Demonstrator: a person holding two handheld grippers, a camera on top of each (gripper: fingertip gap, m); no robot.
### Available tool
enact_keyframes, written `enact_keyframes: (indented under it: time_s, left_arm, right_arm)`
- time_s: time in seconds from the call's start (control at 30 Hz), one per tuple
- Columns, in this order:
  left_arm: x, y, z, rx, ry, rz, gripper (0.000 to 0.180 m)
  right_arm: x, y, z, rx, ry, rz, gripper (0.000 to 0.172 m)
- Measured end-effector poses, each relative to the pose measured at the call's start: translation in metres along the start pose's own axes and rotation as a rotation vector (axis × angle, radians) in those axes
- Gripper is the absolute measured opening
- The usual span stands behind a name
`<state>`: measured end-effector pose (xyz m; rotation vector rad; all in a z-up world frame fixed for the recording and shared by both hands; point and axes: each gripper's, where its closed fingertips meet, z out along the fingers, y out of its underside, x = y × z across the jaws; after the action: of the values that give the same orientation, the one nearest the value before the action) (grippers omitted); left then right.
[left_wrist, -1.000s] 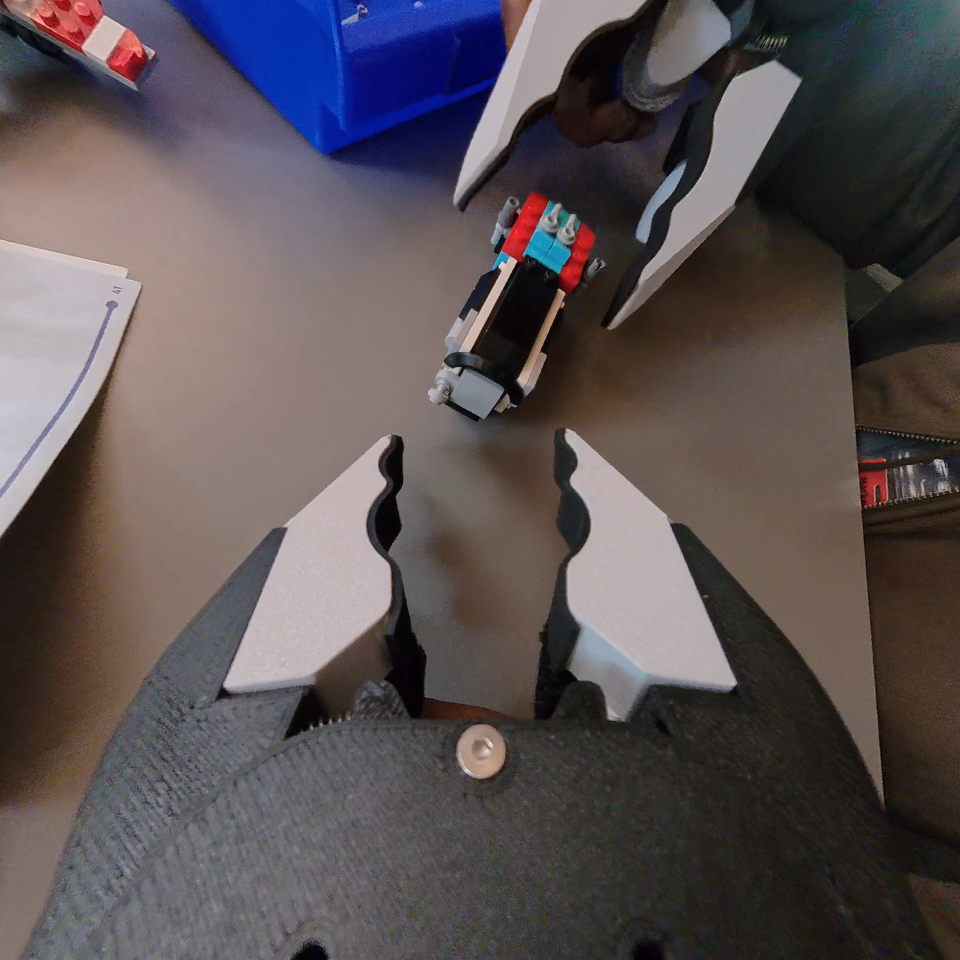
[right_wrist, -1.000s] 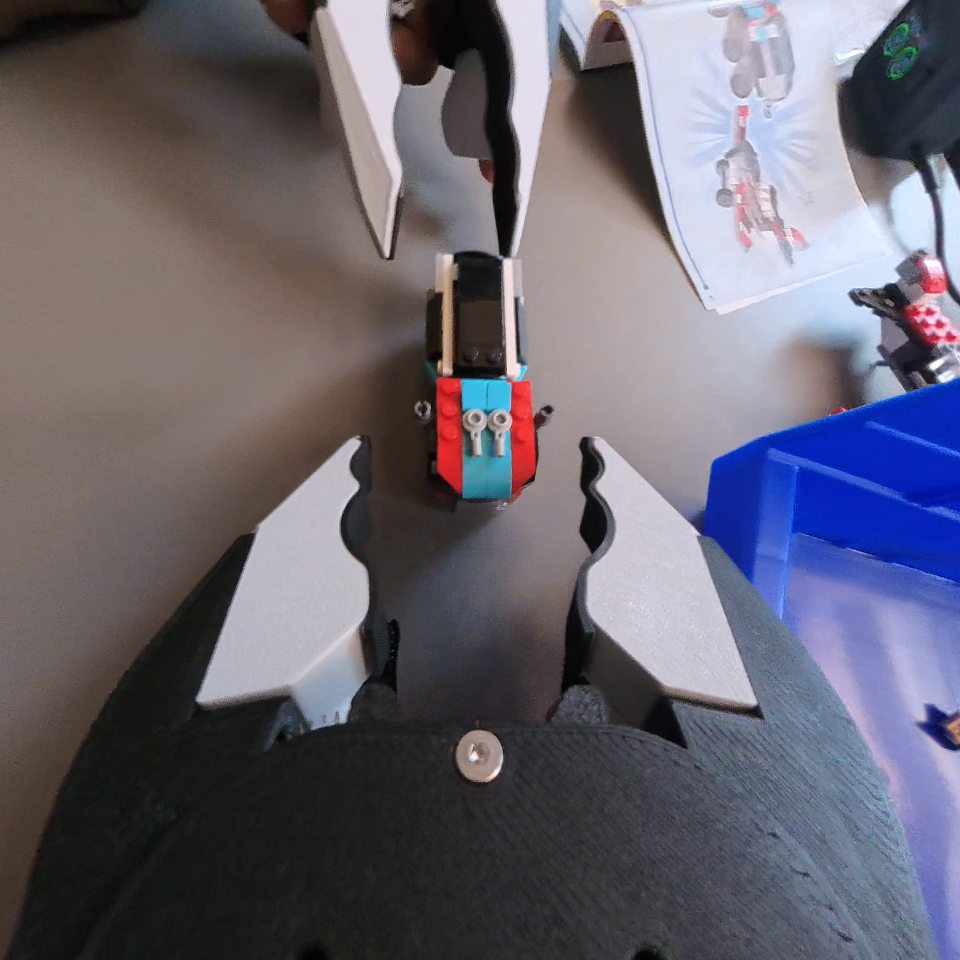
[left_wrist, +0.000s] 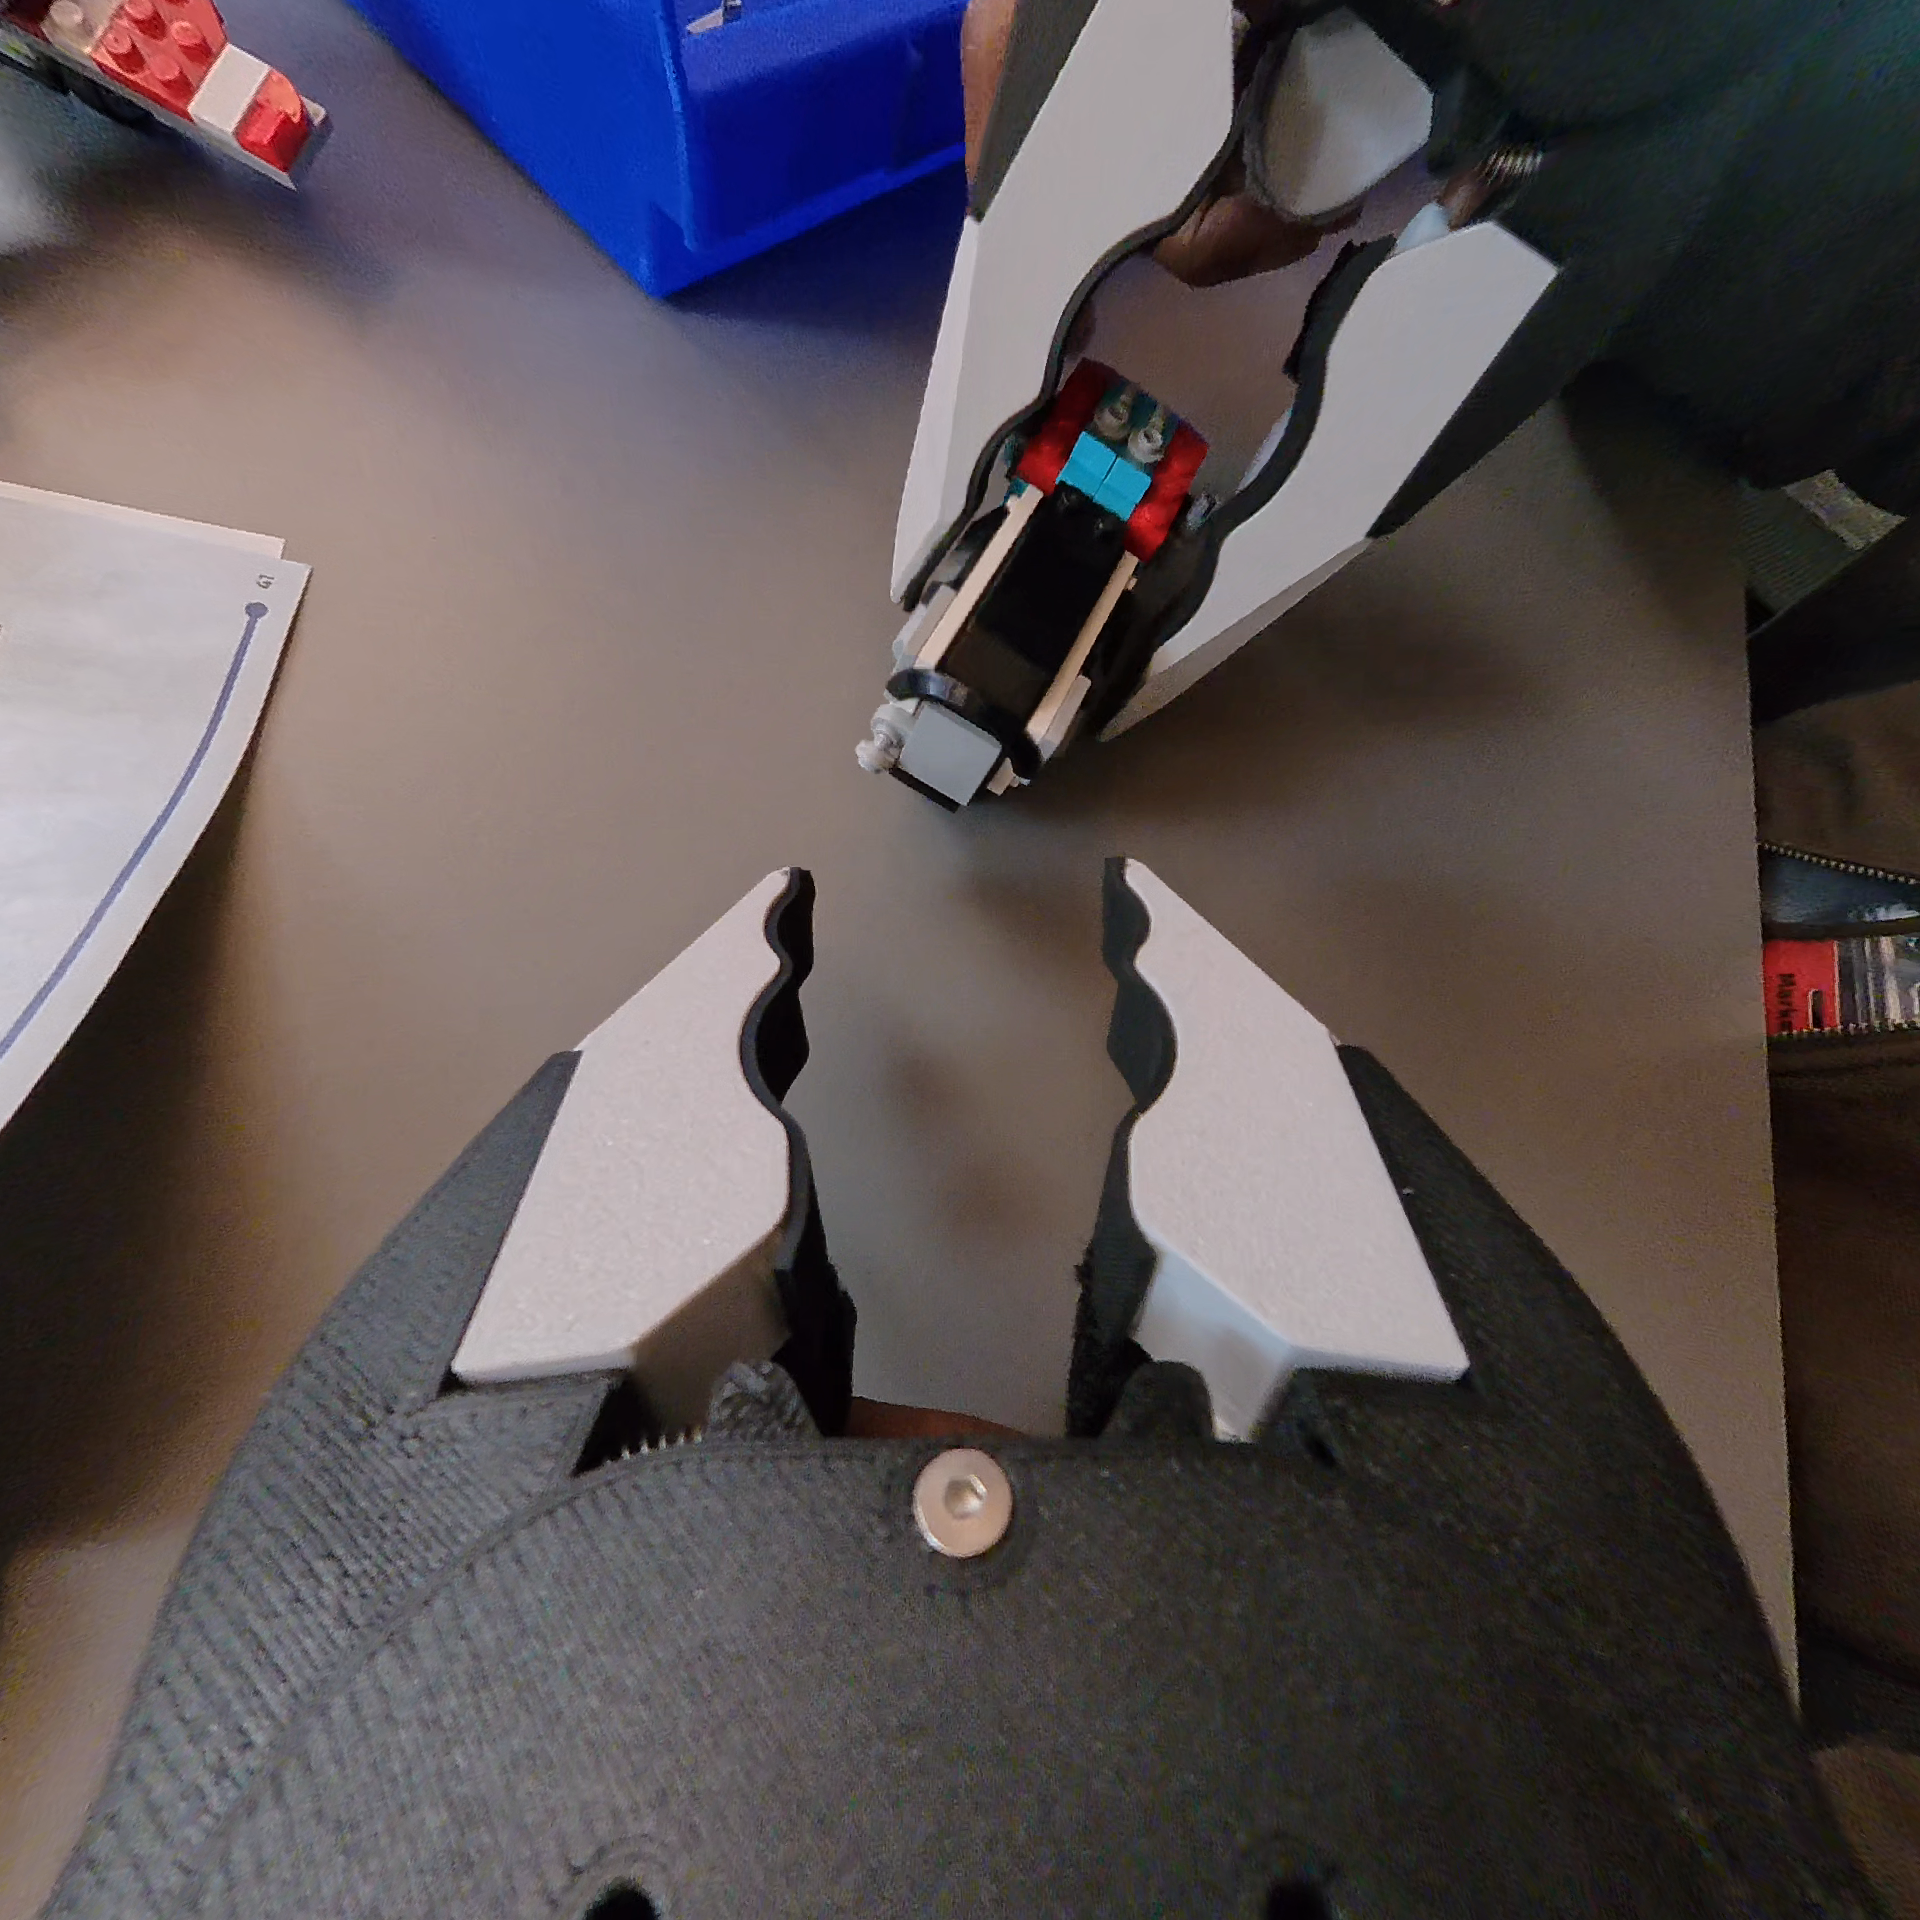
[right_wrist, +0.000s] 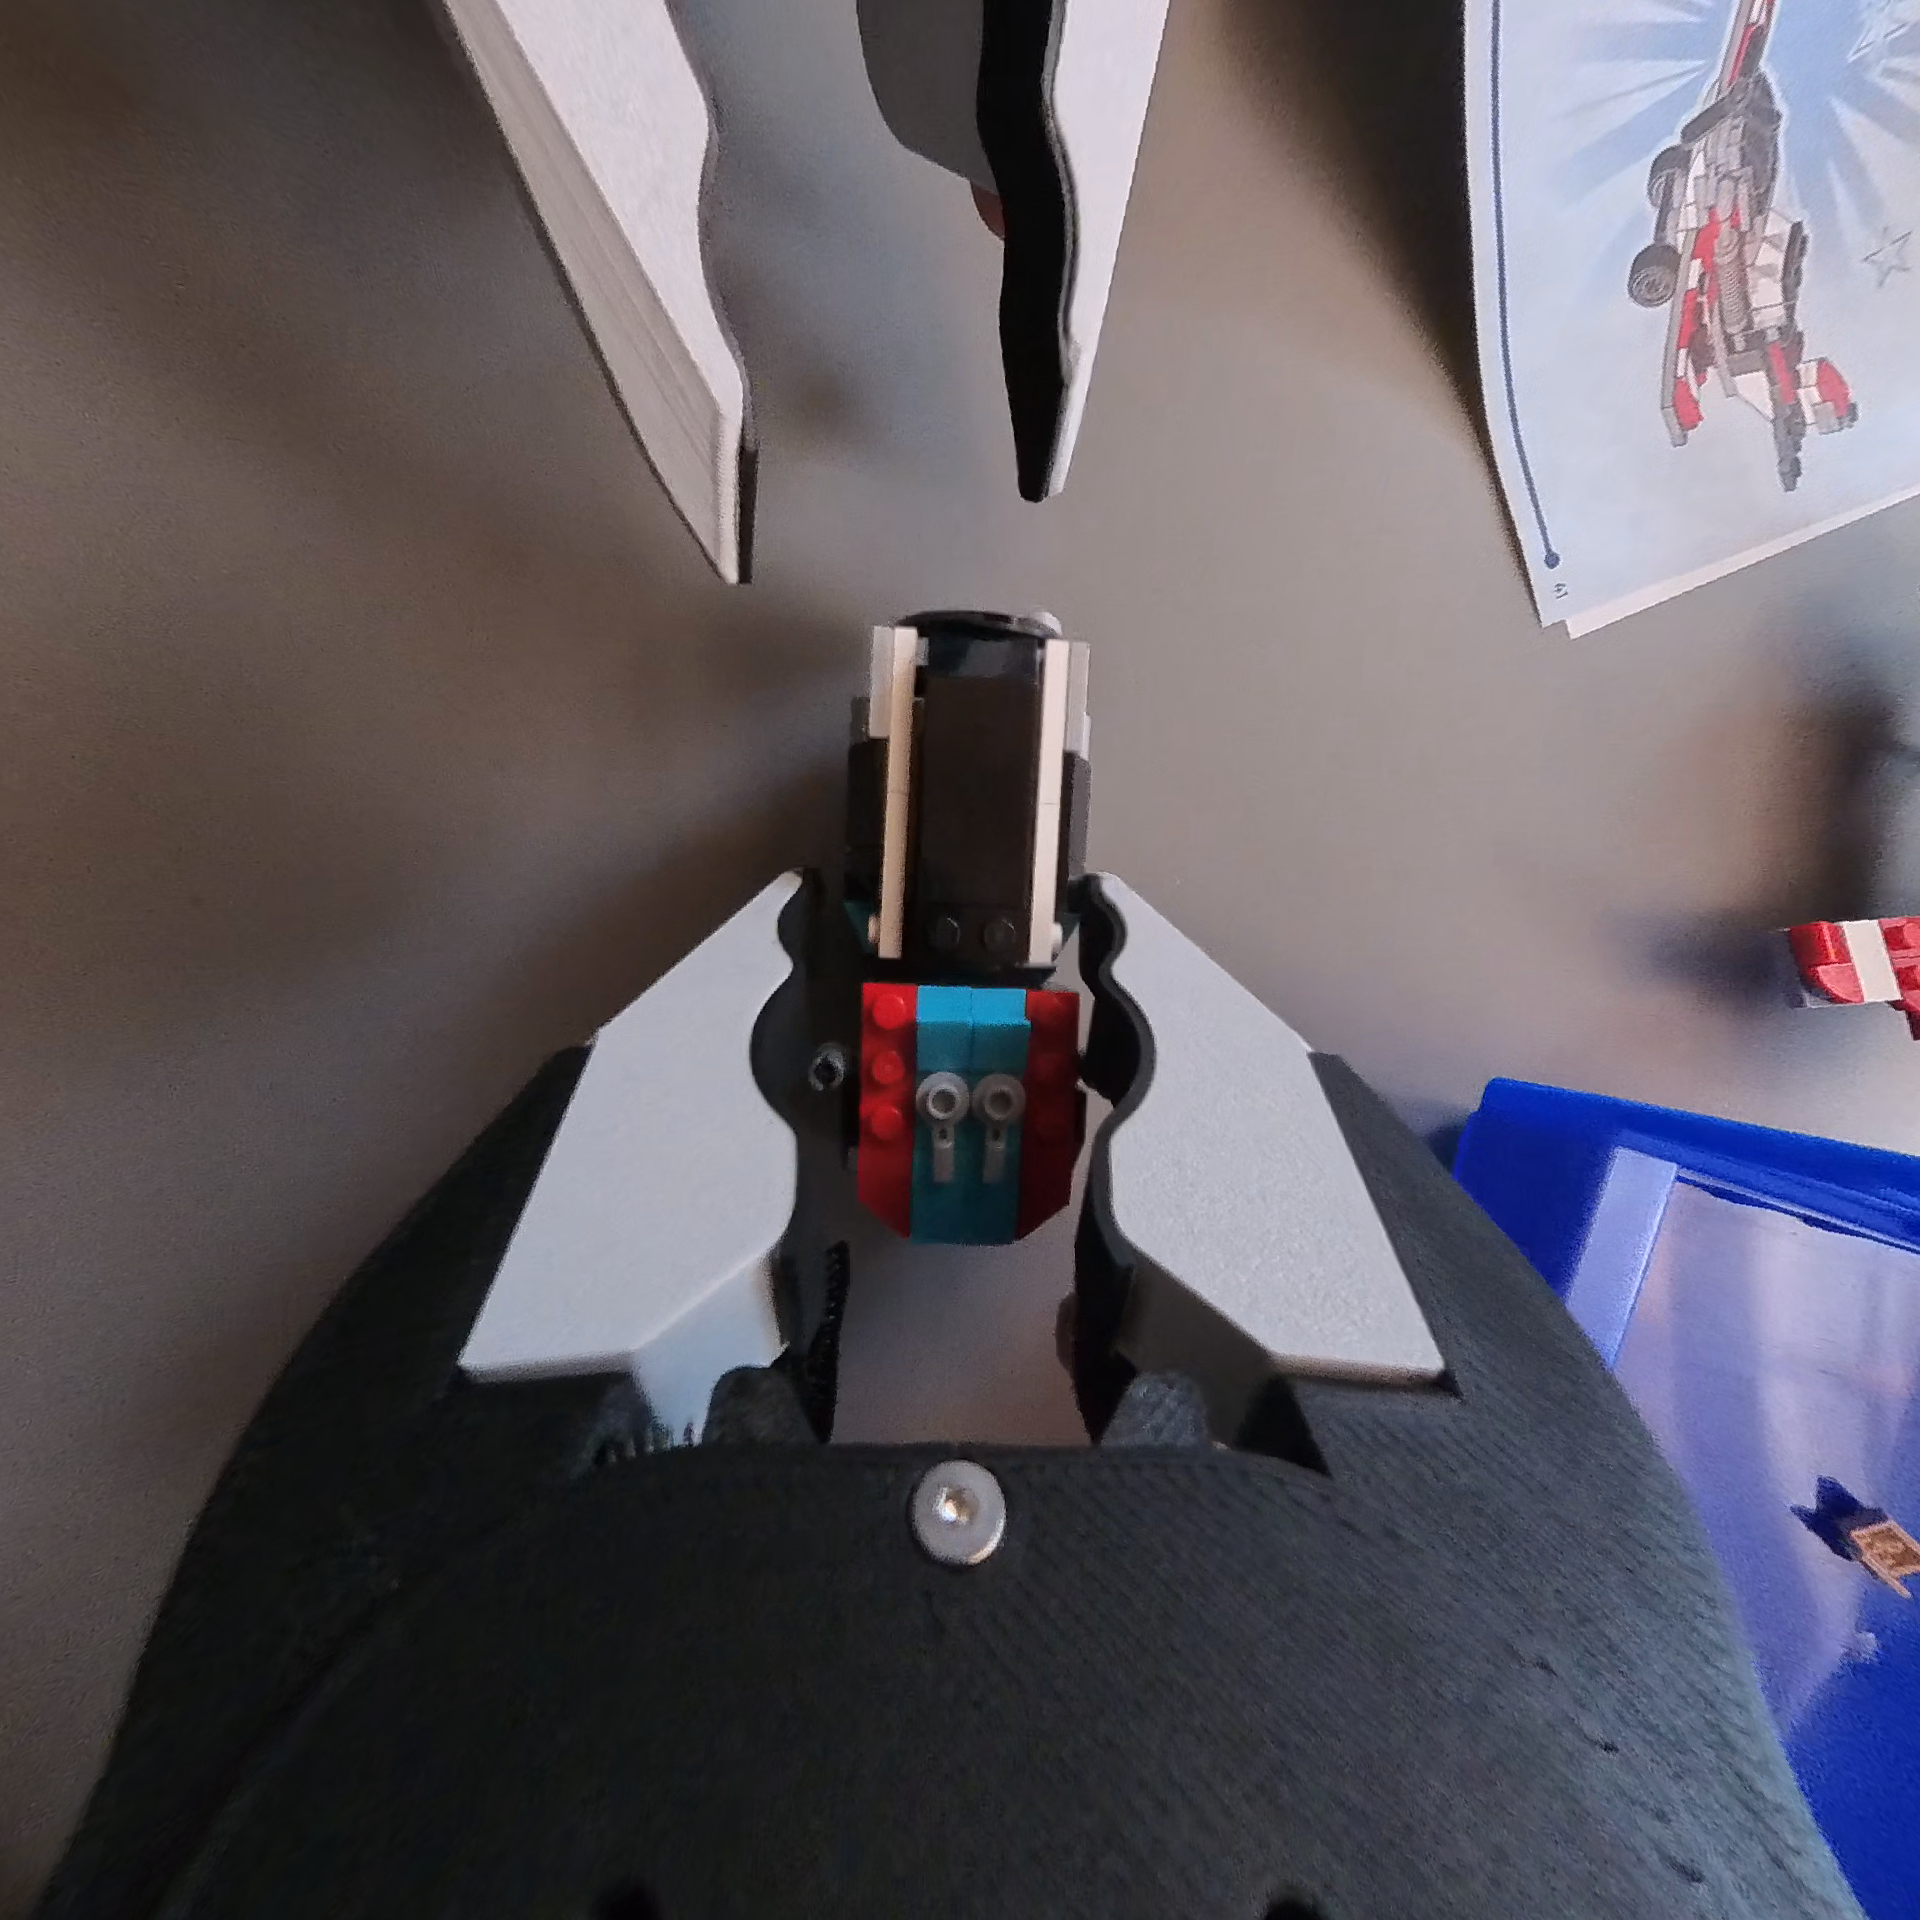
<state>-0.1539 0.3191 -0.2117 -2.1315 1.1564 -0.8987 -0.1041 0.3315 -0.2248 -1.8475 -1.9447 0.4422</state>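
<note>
Since a second ago the right gripper (right_wrist: 951, 899) has slid around the brick model (right_wrist: 966, 997), jaws clamped on its sides at table (left_wrist: 520, 727) centre; left gripper (left_wrist: 956, 873), at its 6 o'clock, gapes bare

A plain grey-brown desk (left_wrist: 520, 727) with a smooth matt top carries everything. Right of centre in the left wrist view, a small brick model (left_wrist: 1029, 613) in black, white, red and teal lies on it. A blue plastic bin (left_wrist: 707, 125) stands at the upper middle of that frame, and a red and white brick piece (left_wrist: 197, 62) sits in the upper left corner. An open printed booklet (left_wrist: 114, 748) lies flat at the left edge; in the right wrist view it fills the upper right.
</note>
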Motion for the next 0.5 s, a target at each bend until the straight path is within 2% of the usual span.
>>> enact_keyframes:
  time_s: [0.1,0.5]
  left_arm:
    - [0.0001,0.0009,0.0009,-0.004,0.001,0.001,0.058]
    - [0.0015,0.0036,0.0042,-0.001,0.038,-0.032,0.055]
  right_arm:
    - [0.0011,0.0004,0.0005,0.003,0.001,0.002,0.045]
    - [0.0025,0.0024,-0.0022,0.095,-0.057,0.025,0.043]
